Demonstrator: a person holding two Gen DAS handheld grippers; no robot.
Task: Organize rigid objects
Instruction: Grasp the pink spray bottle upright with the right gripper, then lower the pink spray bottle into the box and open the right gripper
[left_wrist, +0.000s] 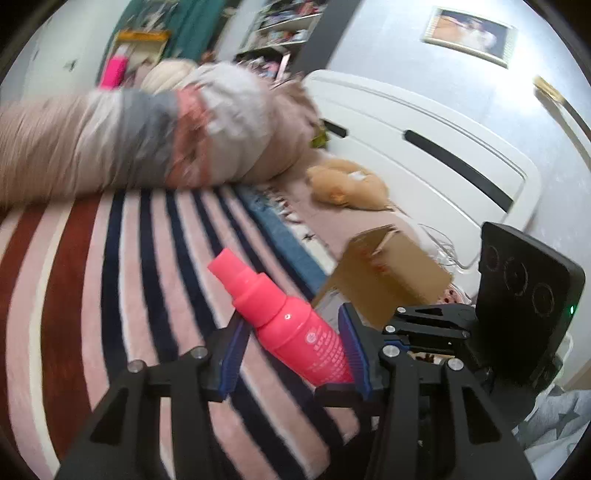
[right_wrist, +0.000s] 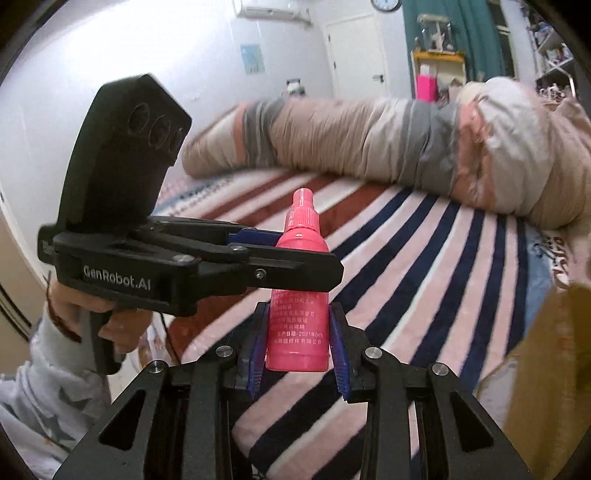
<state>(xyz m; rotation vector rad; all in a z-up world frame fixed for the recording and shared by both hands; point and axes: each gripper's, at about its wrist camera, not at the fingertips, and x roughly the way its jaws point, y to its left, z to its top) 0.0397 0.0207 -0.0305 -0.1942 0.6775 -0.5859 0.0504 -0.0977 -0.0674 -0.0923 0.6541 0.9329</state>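
A pink spray bottle (left_wrist: 291, 321) with white print is held over the striped bed cover. In the left wrist view it lies slanted between the blue pads of my left gripper (left_wrist: 295, 332), nozzle pointing up and left; the right pad touches it, the left pad stands just off it. In the right wrist view the bottle (right_wrist: 299, 314) stands upright between the pads of my right gripper (right_wrist: 298, 332), which is shut on its lower body. My left gripper (right_wrist: 280, 254) crosses from the left around the bottle's shoulder.
A striped bed cover (left_wrist: 110, 277) lies below. A long rolled quilt (right_wrist: 406, 144) lies across the bed. A cardboard box (left_wrist: 384, 273) stands at the right, also at the right wrist view's right edge (right_wrist: 546, 369). A plush toy (left_wrist: 347, 184) lies by the white headboard (left_wrist: 443, 140).
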